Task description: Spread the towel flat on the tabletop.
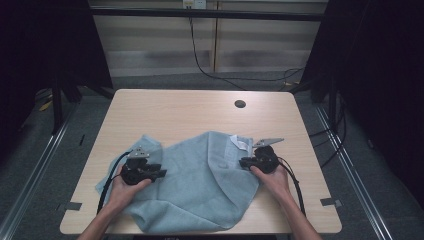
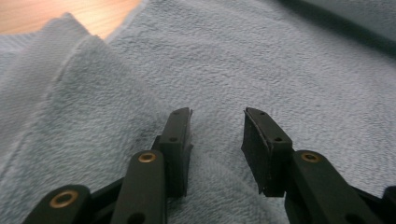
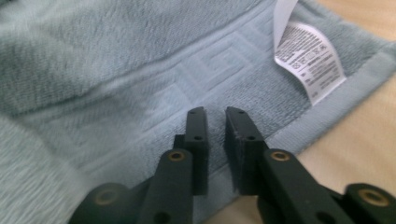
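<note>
A light blue towel (image 1: 200, 185) lies rumpled across the near half of the wooden table (image 1: 175, 110). My left gripper (image 1: 162, 172) rests over the towel's left part, pointing right. In the left gripper view its jaws (image 2: 217, 116) stand apart above the plush cloth (image 2: 233, 60), with nothing between them. My right gripper (image 1: 242, 162) sits at the towel's right edge, pointing left. Its jaws (image 3: 215, 114) hang over the woven border (image 3: 187, 79) with a narrow empty gap. A white care label (image 3: 310, 60) is sewn on that edge and also shows as a white label (image 1: 241, 144) from above.
A round cable hole (image 1: 240, 104) is in the table's far right part. Bare wood (image 3: 364, 140) shows just beyond the towel's border. Black cables trail from both grippers toward the near edge. Dark curtains and metal rails flank the table.
</note>
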Tool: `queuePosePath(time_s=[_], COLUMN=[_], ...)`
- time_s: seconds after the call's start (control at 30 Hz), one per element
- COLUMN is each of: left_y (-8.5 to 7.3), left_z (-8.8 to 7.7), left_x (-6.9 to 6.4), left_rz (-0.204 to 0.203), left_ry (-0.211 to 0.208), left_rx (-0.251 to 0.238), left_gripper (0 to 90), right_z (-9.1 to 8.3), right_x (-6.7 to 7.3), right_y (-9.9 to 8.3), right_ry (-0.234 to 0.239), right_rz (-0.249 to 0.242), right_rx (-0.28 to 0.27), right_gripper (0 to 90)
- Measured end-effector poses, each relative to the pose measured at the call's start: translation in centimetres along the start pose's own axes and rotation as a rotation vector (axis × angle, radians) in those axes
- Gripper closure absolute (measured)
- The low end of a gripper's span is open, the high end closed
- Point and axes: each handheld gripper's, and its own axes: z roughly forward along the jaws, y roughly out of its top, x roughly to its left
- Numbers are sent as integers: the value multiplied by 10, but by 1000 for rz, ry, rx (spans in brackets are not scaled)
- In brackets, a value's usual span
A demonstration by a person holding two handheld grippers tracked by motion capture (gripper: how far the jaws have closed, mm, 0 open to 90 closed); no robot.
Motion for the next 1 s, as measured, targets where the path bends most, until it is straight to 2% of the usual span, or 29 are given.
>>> queuePosePath(time_s=[0.07,0.1,0.17,0.2,0.3,0.37,0.4,0.43,0.47,0.5,0.57,0.6,0.67,0.7,0.73,0.77,0.8,0.83,0.87,0.9,0.97,1.0], left_y=[-4,-5,-7,-9,-11,-13,-14,-15,-17,-18,-21,-22,-22,-23,-23,-22,-21,-21,-20,-18,-14,-11], left_z=[-3,-6,-7,-10,-12,-15,-15,-17,-18,-19,-22,-23,-25,-26,-27,-27,-27,-27,-27,-28,-30,-31], left_x=[5,8,9,11,12,11,9,8,7,6,5,5,4,3,2,1,-1,-1,-2,-2,-3,-2], left_rz=[-14,-9,-15,-14,-4,-1,6,14,14,10,-1,-10,-17,-17,-20,-24,-24,-24,-29,-31,-34,-23], left_ry=[11,32,39,40,48,57,57,55,53,59,52,44,35,31,30,29,25,25,18,6,-18,-13], left_rx=[-17,-18,-20,-27,-21,-20,-20,-17,-18,-17,-19,-18,-10,-7,-2,4,3,3,-2,-8,-18,-20], left_gripper=[622,622,624,625,624,620,614,614,610,609,595,595,591,585,585,568,564,564,564,564,572,580], right_z=[2,4,6,9,14,15,15,15,14,12,-3,-3,-18,-30,-30,-40,-44,-44,-48,-48,-48,-49], right_x=[-8,-15,-20,-28,-41,-45,-50,-50,-52,-51,-45,-45,-34,-19,-19,-4,2,2,14,14,32,38], right_y=[6,9,13,20,29,32,35,35,35,35,35,35,35,31,31,21,15,15,1,1,-20,-26], right_ry=[-48,-53,-60,-102,-146,-150,-188,-188,-193,-218,-201,-201,-172,-139,-139,-109,-82,-82,-45,-45,-14,-21], right_rz=[-2,20,26,9,15,24,30,30,30,37,30,30,14,-5,-5,-23,-16,-16,-22,-22,-34,-49], right_rx=[9,6,7,21,26,25,35,35,34,47,-27,-27,-63,-60,-60,-70,-81,-81,-78,-78,-47,-40], right_gripper=[734,735,736,735,712,691,612,612,531,488,473,473,472,476,476,497,498,498,505,505,515,515])
